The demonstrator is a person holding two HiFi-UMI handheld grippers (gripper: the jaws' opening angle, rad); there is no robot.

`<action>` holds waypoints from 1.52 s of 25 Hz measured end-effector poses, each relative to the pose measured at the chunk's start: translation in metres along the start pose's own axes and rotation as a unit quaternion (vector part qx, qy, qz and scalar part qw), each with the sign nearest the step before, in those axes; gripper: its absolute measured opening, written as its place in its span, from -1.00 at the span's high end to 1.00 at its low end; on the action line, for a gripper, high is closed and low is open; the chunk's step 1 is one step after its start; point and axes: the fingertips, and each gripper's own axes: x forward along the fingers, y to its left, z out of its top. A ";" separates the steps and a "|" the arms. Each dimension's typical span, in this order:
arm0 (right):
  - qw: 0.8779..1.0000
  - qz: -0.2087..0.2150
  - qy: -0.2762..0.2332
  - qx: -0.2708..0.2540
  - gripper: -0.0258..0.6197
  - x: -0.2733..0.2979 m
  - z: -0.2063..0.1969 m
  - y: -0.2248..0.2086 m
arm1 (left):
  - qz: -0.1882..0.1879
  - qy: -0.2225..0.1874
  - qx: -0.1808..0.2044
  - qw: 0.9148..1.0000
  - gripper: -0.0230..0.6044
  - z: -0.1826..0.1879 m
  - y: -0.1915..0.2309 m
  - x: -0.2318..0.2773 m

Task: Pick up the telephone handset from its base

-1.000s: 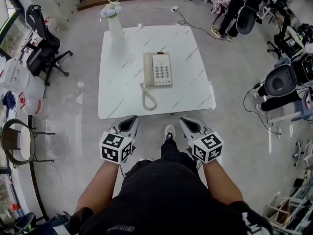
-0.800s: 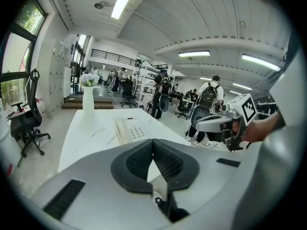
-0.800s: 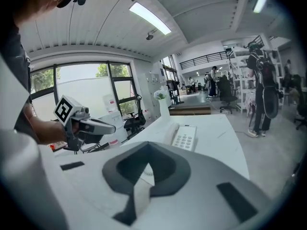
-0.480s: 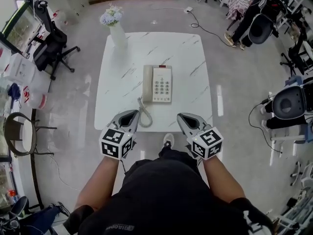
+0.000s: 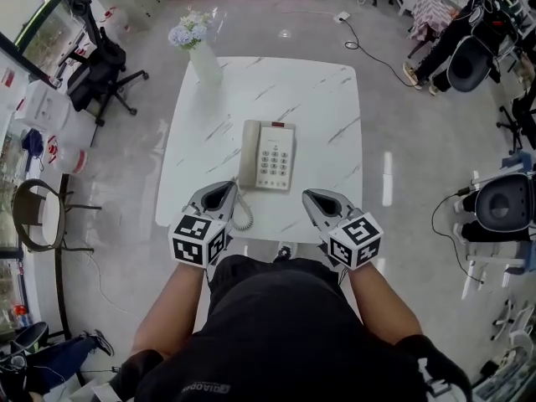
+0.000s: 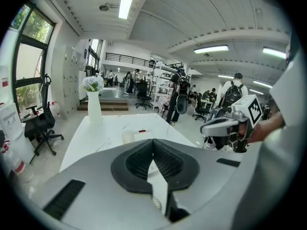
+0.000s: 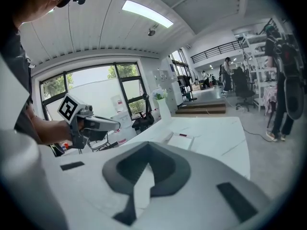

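Observation:
A beige telephone [image 5: 270, 155] lies in the middle of the white marble table [image 5: 318, 99]. Its handset [image 5: 249, 152] rests along the base's left side, and the coiled cord [image 5: 242, 213] trails to the near table edge. My left gripper [image 5: 224, 189] hovers shut over the near edge, just left of the cord. To the right, my right gripper [image 5: 312, 197] is shut and level with it, with nothing held. The left gripper view shows the shut left gripper [image 6: 153, 140] pointing at the telephone [image 6: 139, 135]. Past the shut right gripper [image 7: 147, 144], the right gripper view shows the telephone [image 7: 181, 141].
A white vase of flowers [image 5: 199, 47] stands at the table's far left corner. Office chairs [image 5: 100, 69] and a round chair [image 5: 38, 218] stand on the left. A black chair [image 5: 501, 208] and people fill the right and back.
The table and telephone have come closer. Both grippers have advanced from in front of the table to above its near edge, still shut.

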 end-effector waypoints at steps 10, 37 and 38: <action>1.000 -0.006 0.005 0.007 0.92 0.019 0.006 -0.015 | -0.001 0.005 -0.001 1.000 0.92 0.005 0.018 0.015; 0.987 -0.159 -0.032 0.018 0.92 0.065 0.039 0.019 | -0.109 0.018 0.064 0.992 0.92 0.019 0.101 0.004; 0.986 -0.165 -0.032 0.016 0.92 0.065 0.039 0.018 | -0.111 0.017 0.065 0.992 0.92 0.020 0.102 0.004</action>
